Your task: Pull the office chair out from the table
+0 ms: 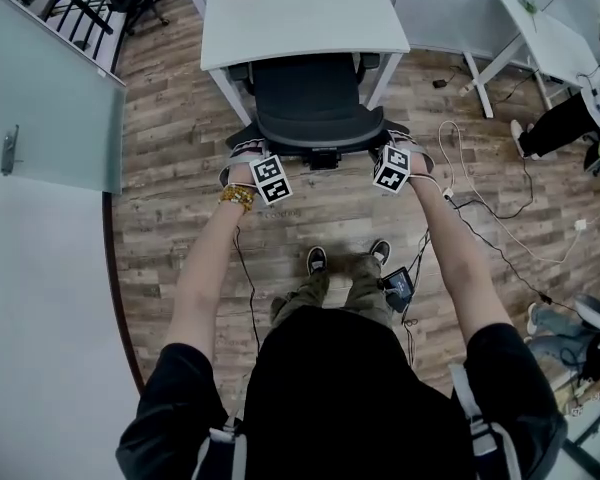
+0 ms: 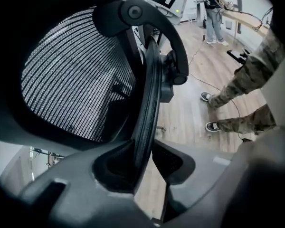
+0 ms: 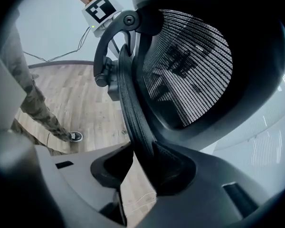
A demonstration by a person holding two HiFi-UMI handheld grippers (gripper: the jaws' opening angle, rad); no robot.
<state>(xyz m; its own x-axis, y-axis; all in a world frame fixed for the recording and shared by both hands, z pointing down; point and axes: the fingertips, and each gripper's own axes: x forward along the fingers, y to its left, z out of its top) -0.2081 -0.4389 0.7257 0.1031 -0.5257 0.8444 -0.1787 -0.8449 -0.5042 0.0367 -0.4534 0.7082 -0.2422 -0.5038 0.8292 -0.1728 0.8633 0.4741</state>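
Note:
The black office chair [image 1: 310, 108] stands tucked under the white table [image 1: 300, 13], with its mesh backrest toward me. My left gripper [image 1: 246, 151] is at the backrest's top left corner and my right gripper [image 1: 402, 140] at its top right corner. In the left gripper view the backrest's black rim [image 2: 149, 89] runs down between the jaws of the left gripper [image 2: 145, 156], which are shut on it. In the right gripper view the same rim [image 3: 130, 108] sits clamped in the right gripper [image 3: 137, 160]. The seat is hidden under the table.
A frosted glass partition [image 1: 40, 88] stands to the left. White cables [image 1: 500, 228] trail over the wooden floor on the right, near a second white table [image 1: 550, 38] and a person [image 1: 565, 123]. My feet [image 1: 317, 260] stand just behind the chair.

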